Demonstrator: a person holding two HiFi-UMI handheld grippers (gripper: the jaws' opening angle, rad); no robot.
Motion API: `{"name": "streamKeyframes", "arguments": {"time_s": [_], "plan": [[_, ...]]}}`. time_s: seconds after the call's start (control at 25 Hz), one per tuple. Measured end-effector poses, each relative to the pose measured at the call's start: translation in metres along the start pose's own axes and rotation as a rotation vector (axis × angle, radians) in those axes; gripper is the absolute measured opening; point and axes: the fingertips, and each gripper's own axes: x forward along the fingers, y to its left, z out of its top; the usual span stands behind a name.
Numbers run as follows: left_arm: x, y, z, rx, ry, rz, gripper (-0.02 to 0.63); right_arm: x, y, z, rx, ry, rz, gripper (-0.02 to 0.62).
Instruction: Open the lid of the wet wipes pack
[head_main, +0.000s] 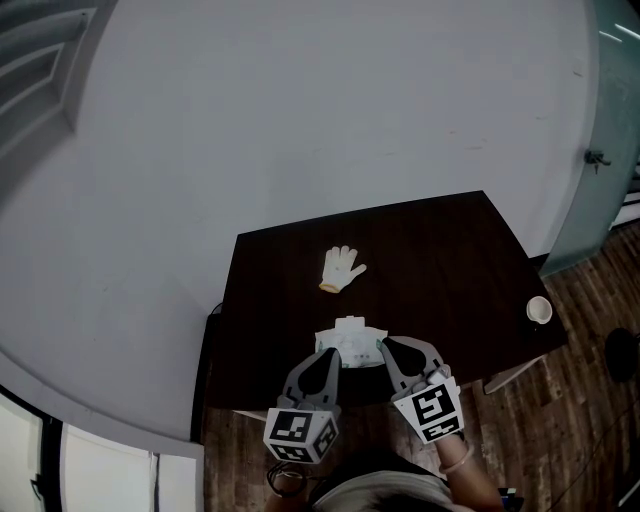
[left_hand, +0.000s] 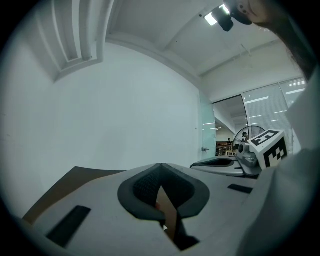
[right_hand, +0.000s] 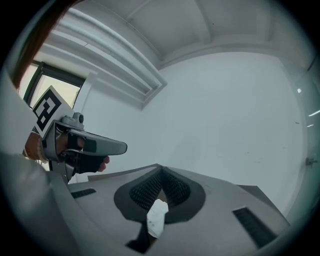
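Note:
The white wet wipes pack (head_main: 350, 340) lies flat near the front edge of the dark table (head_main: 450, 260). My left gripper (head_main: 333, 353) hovers at the pack's near left corner, and my right gripper (head_main: 385, 346) at its right edge. In the left gripper view the left gripper (left_hand: 161, 165) has its dark ribbed pads meeting at the tip, with nothing between them. In the right gripper view the right gripper (right_hand: 161, 169) is also closed tip to tip. A white bit of the pack (right_hand: 156, 216) shows below through the gap behind the pads. Whether either gripper touches the pack I cannot tell.
A white glove (head_main: 342, 268) lies mid-table beyond the pack. A small white cup (head_main: 539, 310) stands at the table's right edge. A pale wall rises behind the table, with wooden floor around it. The person's hand (right_hand: 75, 157) holds the left gripper.

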Motion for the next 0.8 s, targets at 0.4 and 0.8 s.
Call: {"name": "streamKeyframes", "arguments": {"time_s": [0.4,0.8], "plan": [[-0.006,0.014,0.014,-0.014,-0.017,-0.020,0.018,0.002,0.007,0.014,0.003,-0.012,-0.024,0.006],[-0.017,0.032,0.010,-0.016,-0.008,-0.046,0.018,0.010,0.018,0.018,0.034,-0.008,-0.048,0.006]]}}
